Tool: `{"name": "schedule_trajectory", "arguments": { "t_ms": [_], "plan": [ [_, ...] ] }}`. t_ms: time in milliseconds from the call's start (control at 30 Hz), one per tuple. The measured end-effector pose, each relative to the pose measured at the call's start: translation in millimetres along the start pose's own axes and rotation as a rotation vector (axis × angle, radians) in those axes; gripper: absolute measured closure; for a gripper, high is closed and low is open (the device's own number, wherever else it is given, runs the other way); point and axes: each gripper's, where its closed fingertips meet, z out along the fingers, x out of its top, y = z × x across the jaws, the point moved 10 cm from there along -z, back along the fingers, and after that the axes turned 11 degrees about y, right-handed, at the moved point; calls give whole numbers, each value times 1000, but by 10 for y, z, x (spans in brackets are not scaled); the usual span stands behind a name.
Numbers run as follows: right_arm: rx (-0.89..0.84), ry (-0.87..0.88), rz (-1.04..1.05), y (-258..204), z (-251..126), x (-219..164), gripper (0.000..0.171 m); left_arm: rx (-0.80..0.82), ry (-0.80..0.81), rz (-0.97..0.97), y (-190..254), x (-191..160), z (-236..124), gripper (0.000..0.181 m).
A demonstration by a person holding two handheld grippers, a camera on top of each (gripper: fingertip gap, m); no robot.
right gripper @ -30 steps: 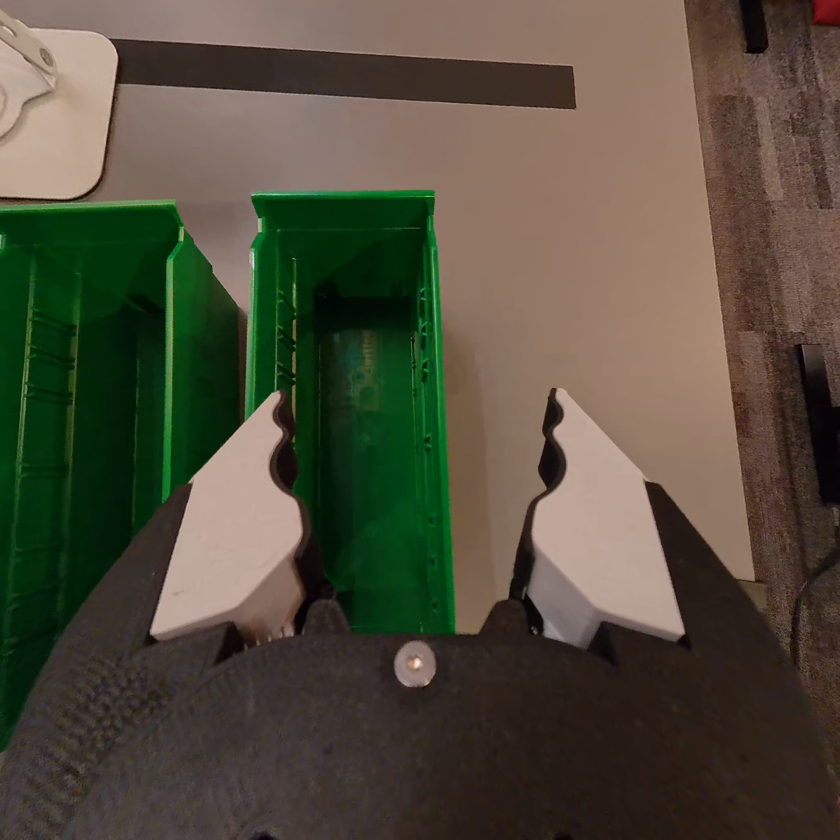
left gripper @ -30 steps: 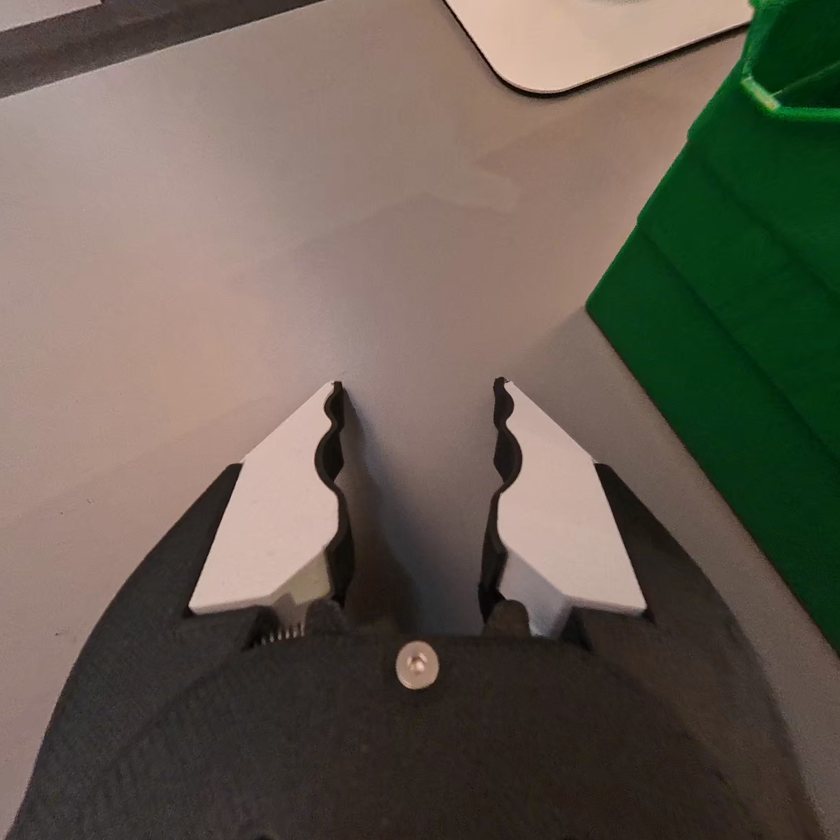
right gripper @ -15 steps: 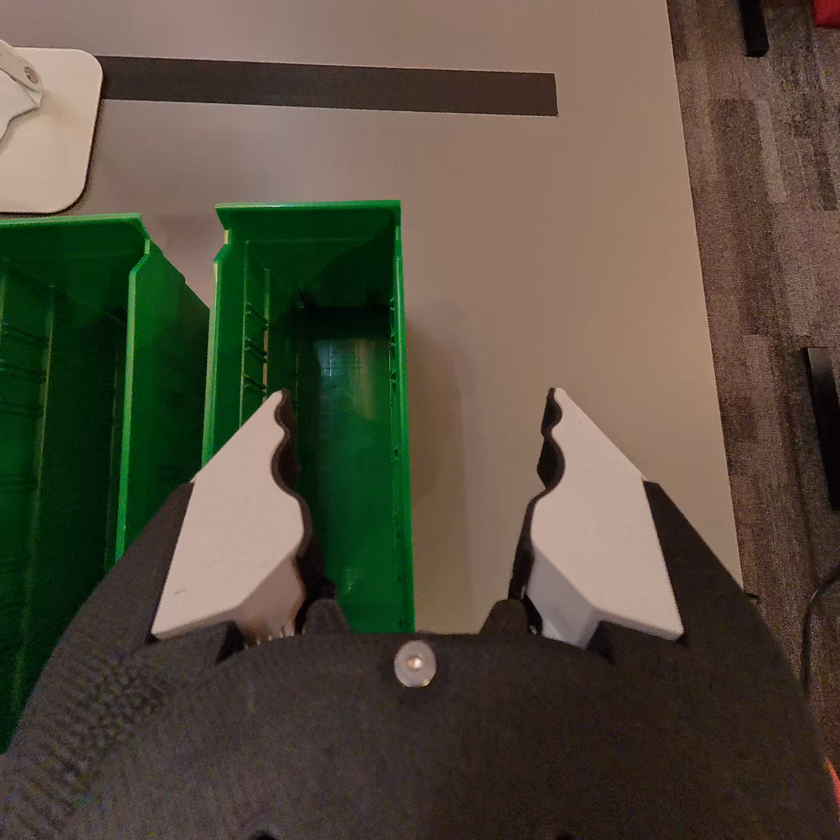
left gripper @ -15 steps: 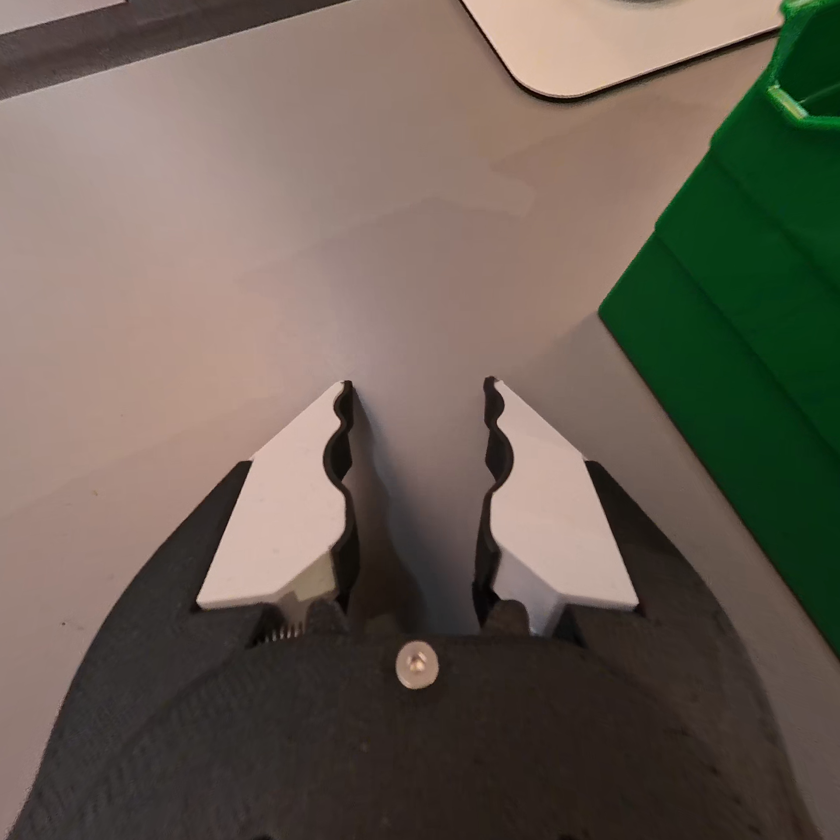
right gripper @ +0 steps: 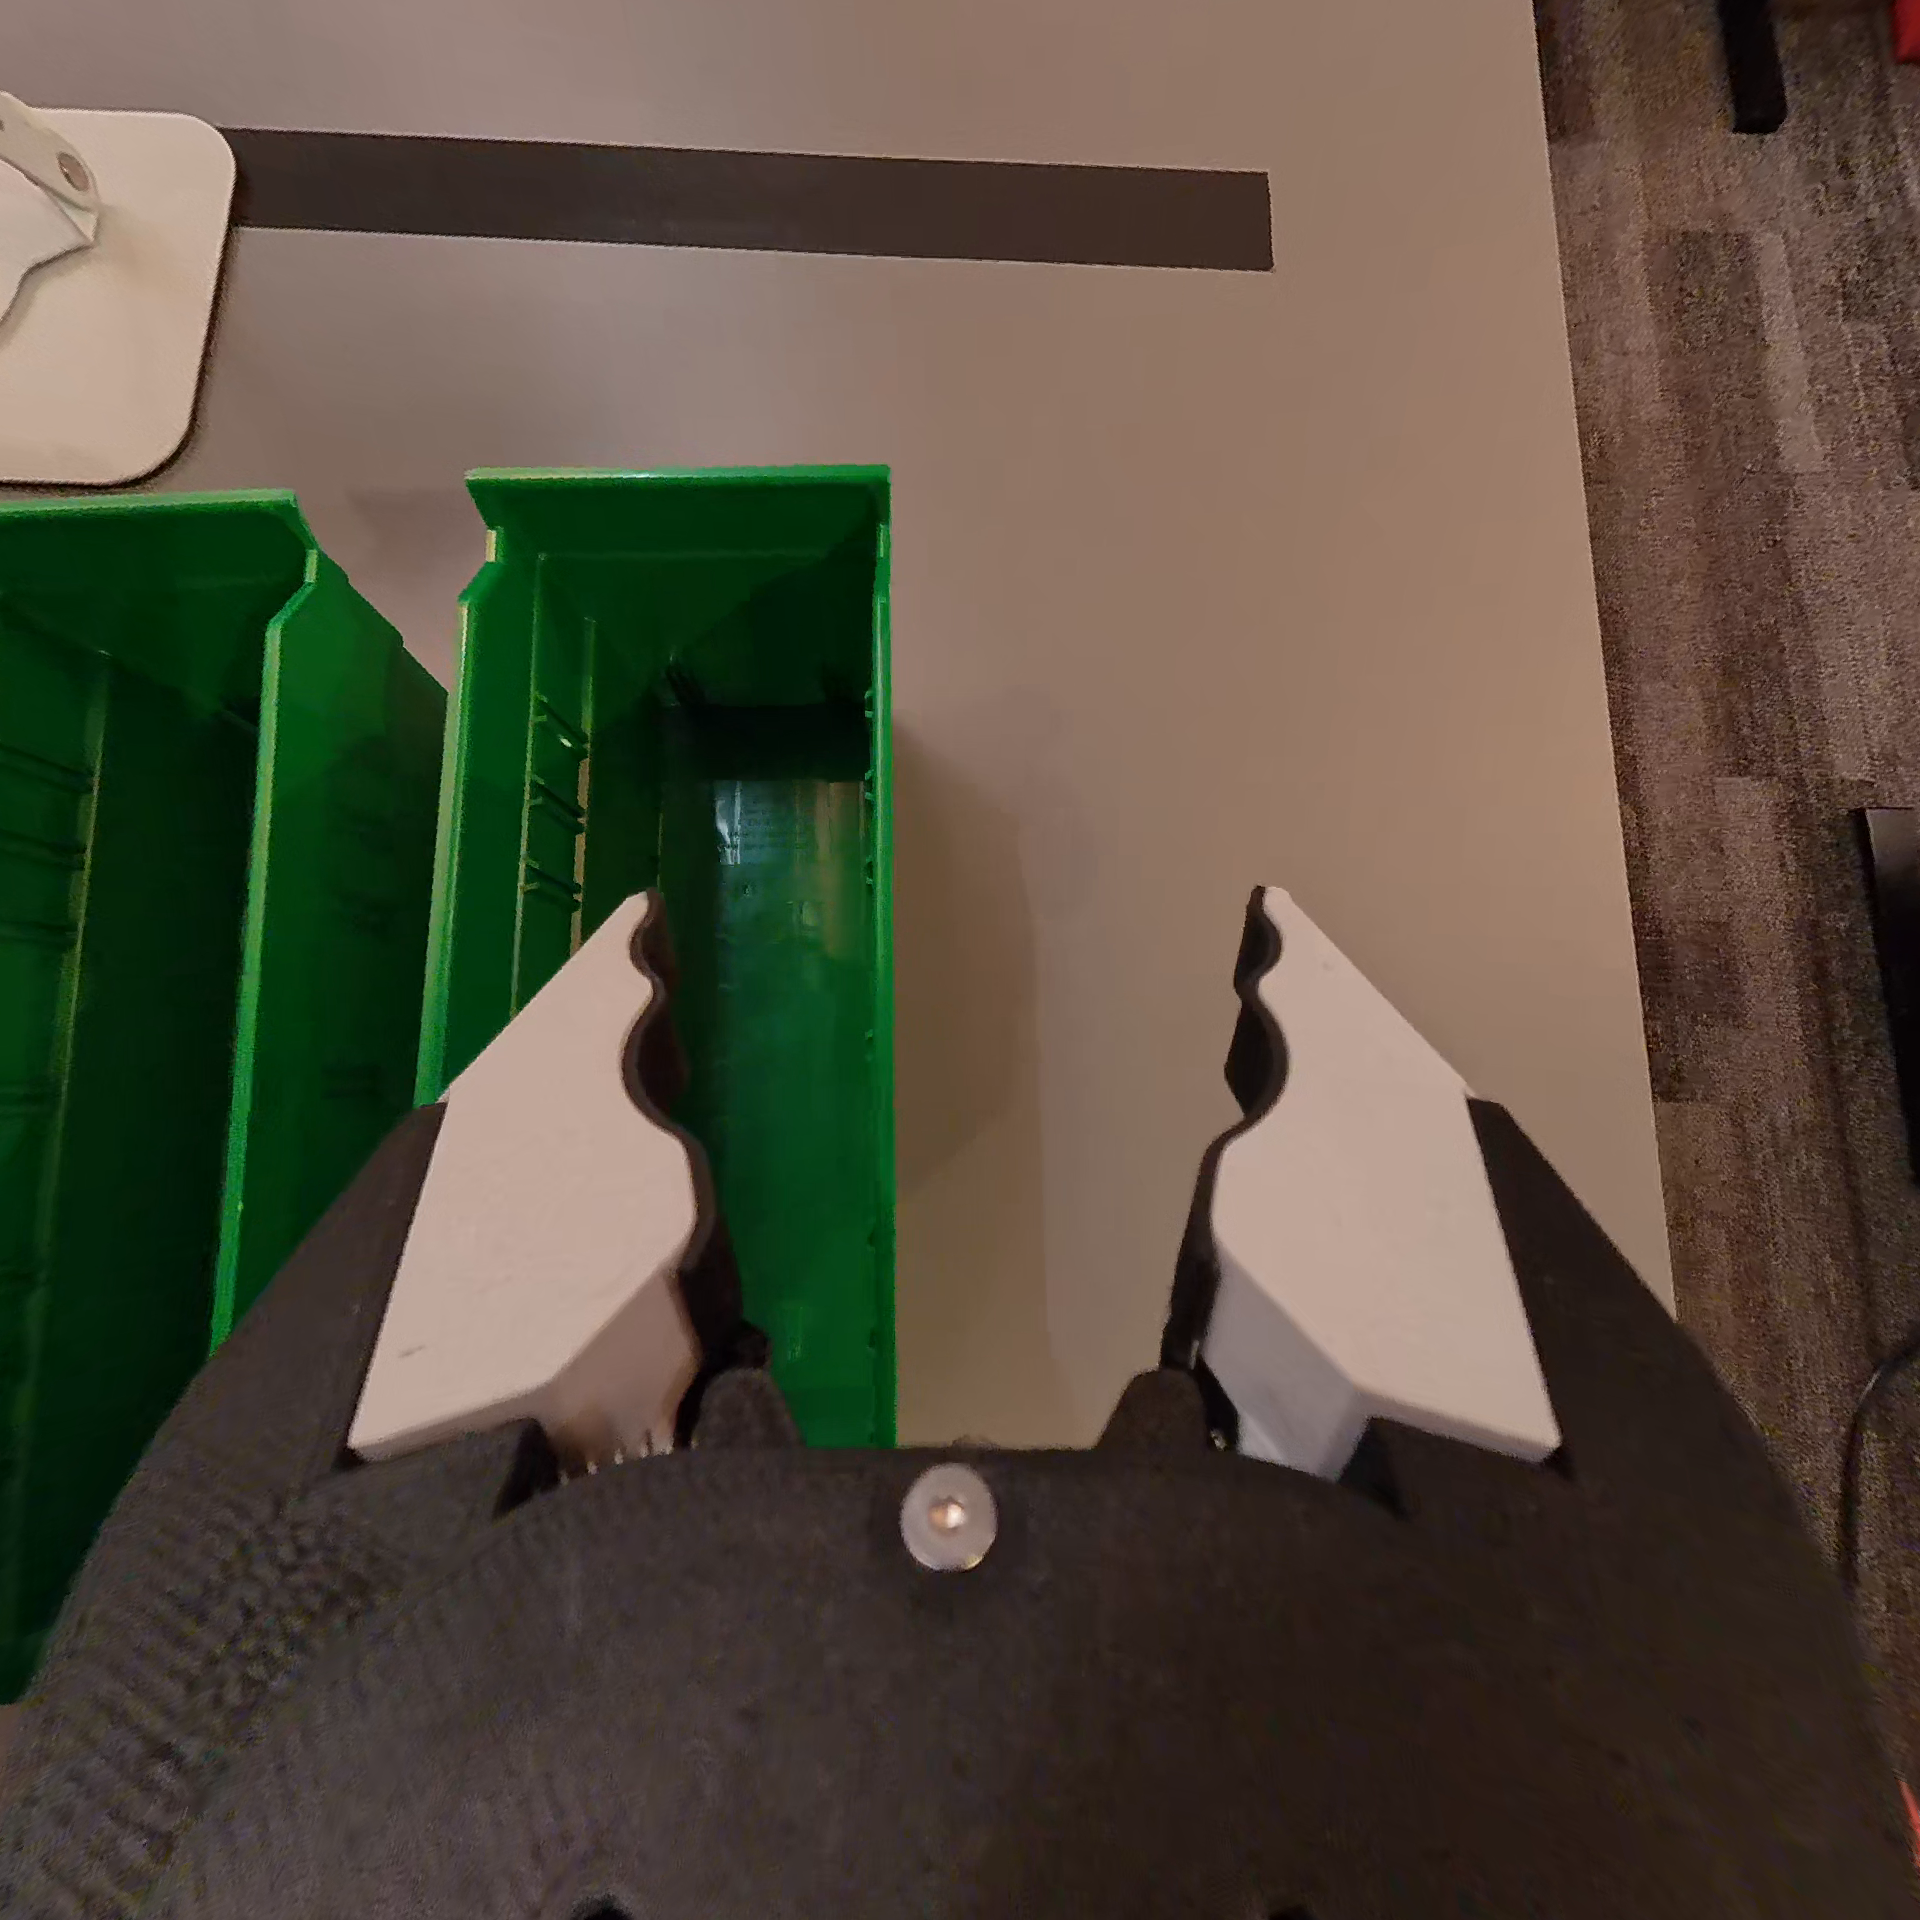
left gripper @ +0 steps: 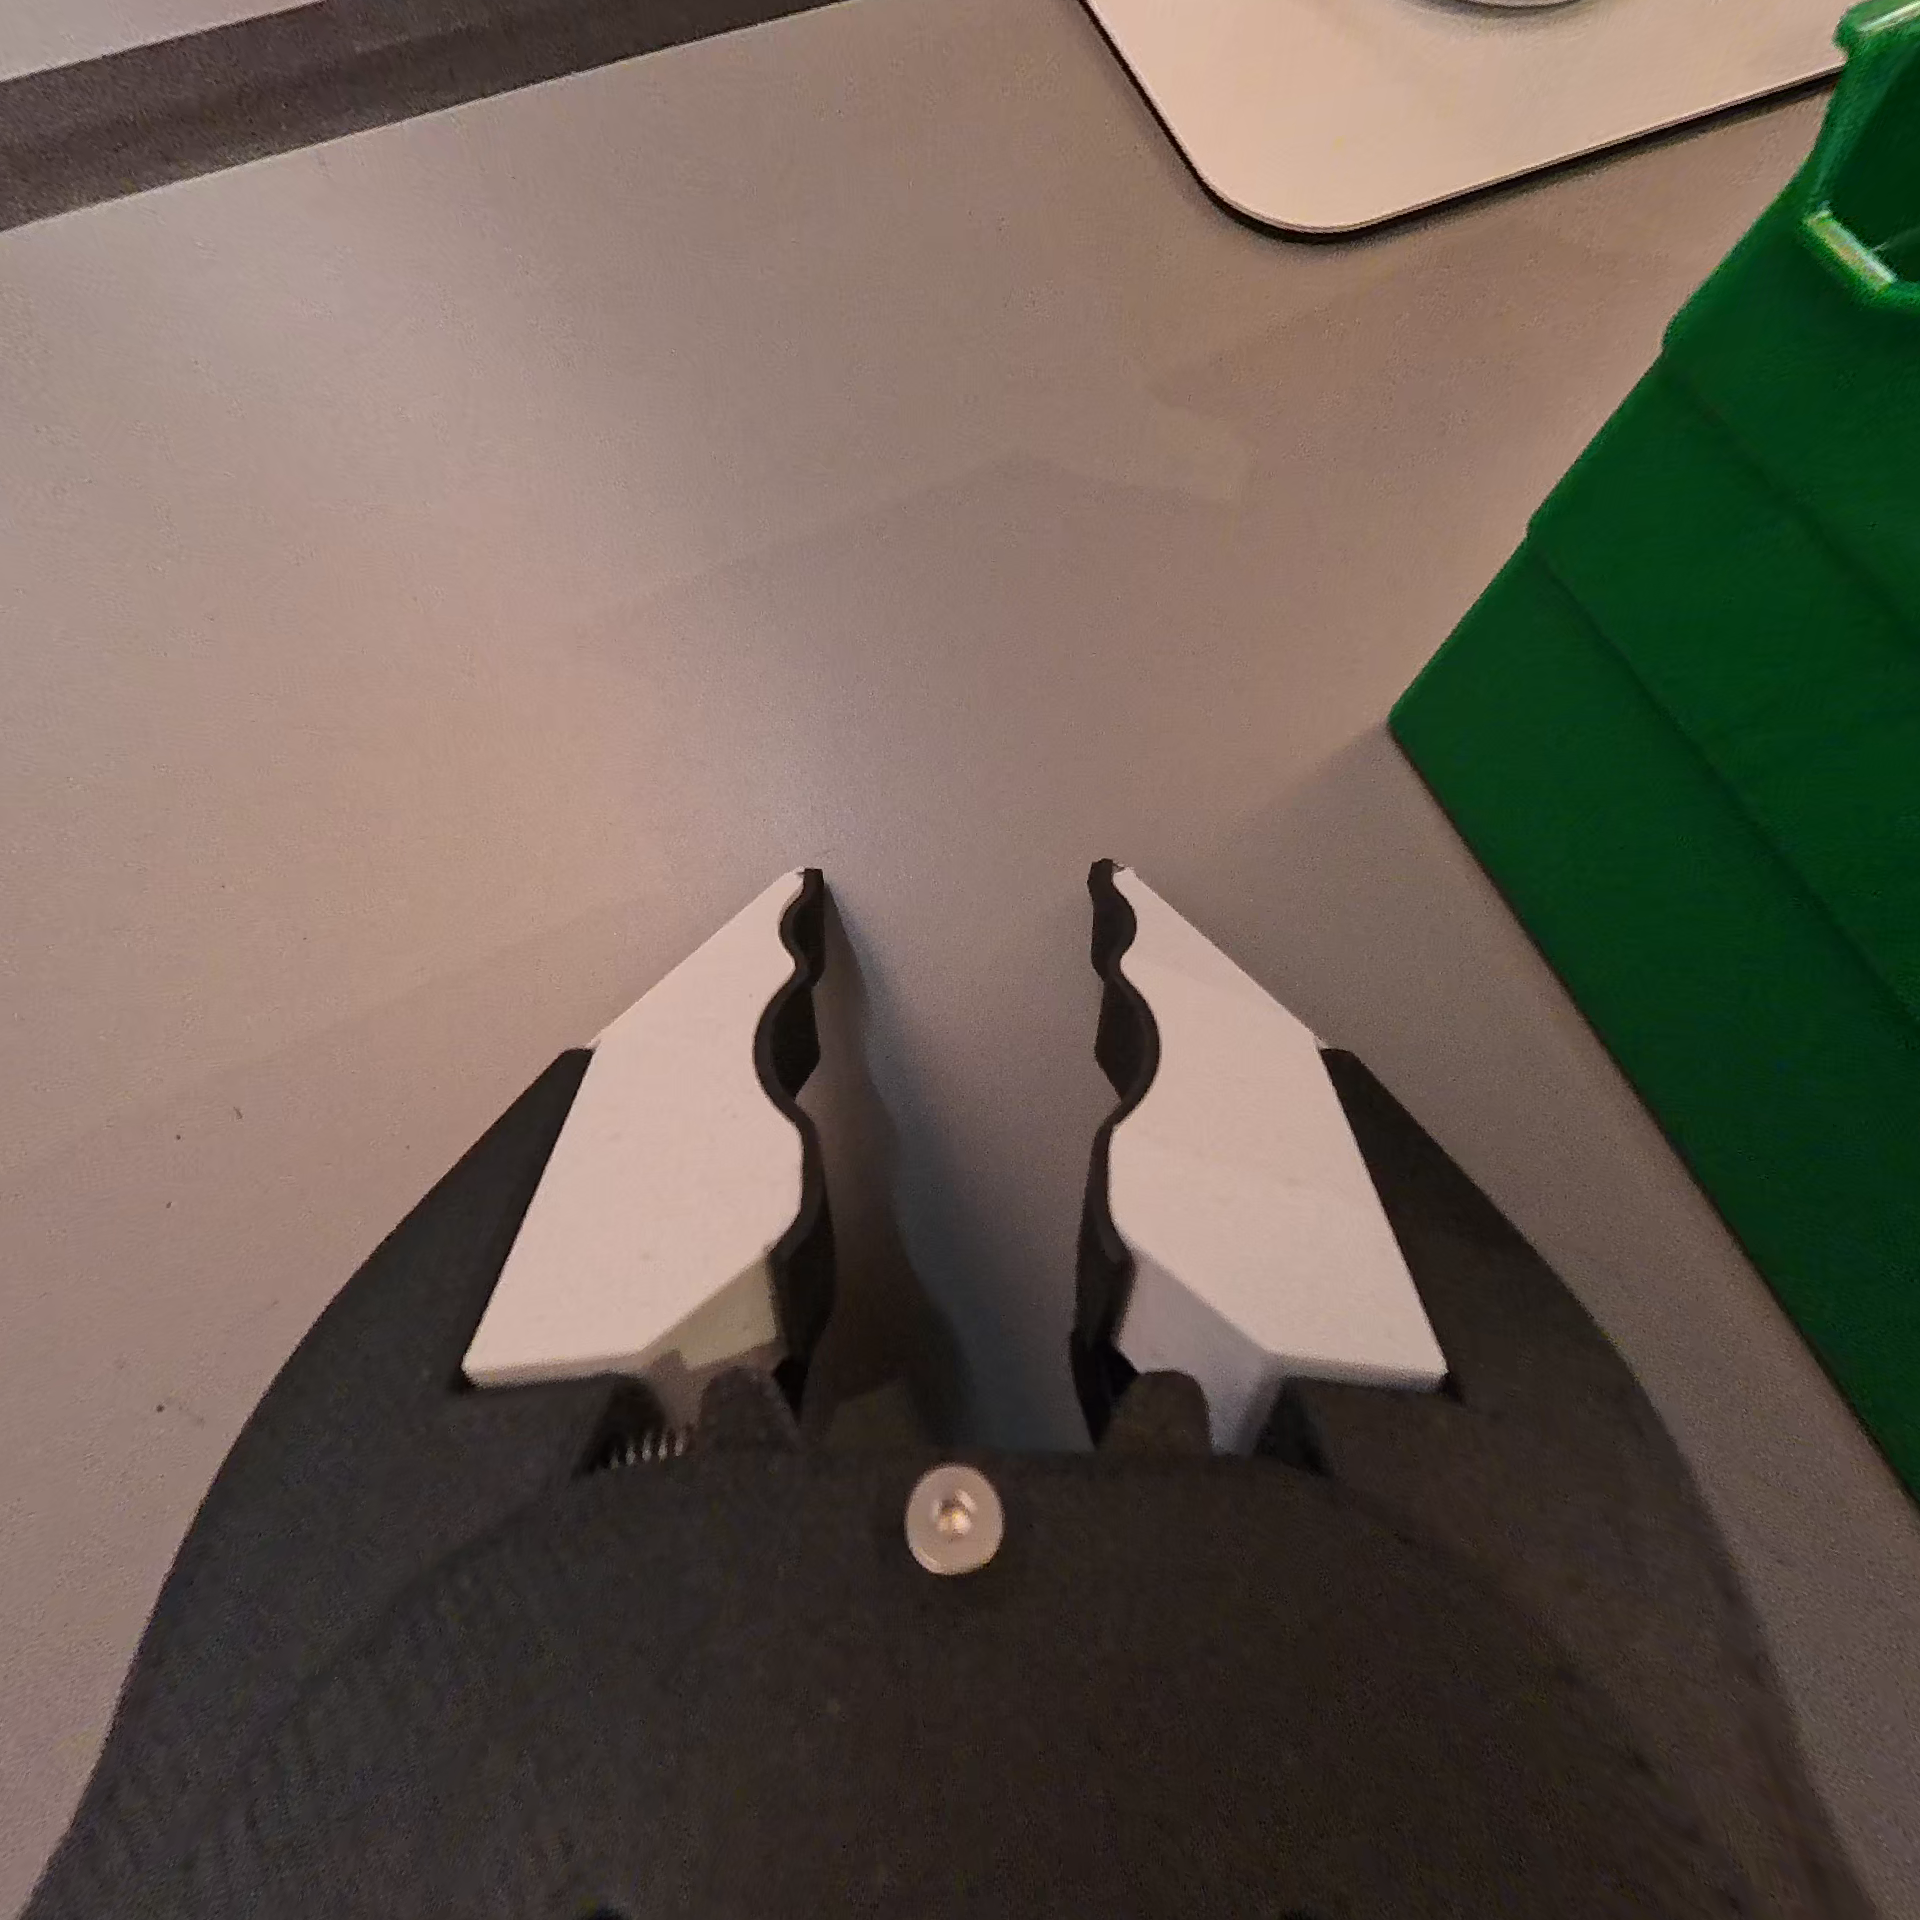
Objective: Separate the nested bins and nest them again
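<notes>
Bins of green plastic stood side by side on the grey table (right gripper: 1195,727), not one inside the other; so the pulling-apart part looked done, and the putting-back part looked still to come. Everything here is placed from the narrow bin (right gripper: 831,935); it stood open side up, and it was empty. Just to its left, with a thin gap between, stood the wide bin (right gripper: 156,831); beyond that one's far end lay a white pad (right gripper: 104,312); past the narrow bin's far end ran a dark strip (right gripper: 727,218) across the table.

The right gripper (right gripper: 951,904) hung above the near end of the narrow bin; its jaws were spread wide and held nothing; its left finger (right gripper: 540,1164) was over the bin's left wall, and the other was out past its right wall. The left gripper (left gripper: 956,883) was off on the far side of the wide bin (left gripper: 1714,779), over bare table; its jaws were apart and empty too.

The bins looked light and stiff; the walls were thin, hard and shiny, so they could slip. A good place to pinch seemed to be the top rim of one long wall, near the middle so the bin would not tip; a slow, straight drop seemed best, since the ribs inside could catch.
</notes>
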Motion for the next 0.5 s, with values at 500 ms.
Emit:
{"name": "schedule_trajectory", "arguments": {
  "t_ms": [500],
  "plan": [
    [83, -222, 46, 310, 186, -185, 89, -1, 2, -13, -12, 1, -2, 133]
  ]
}}
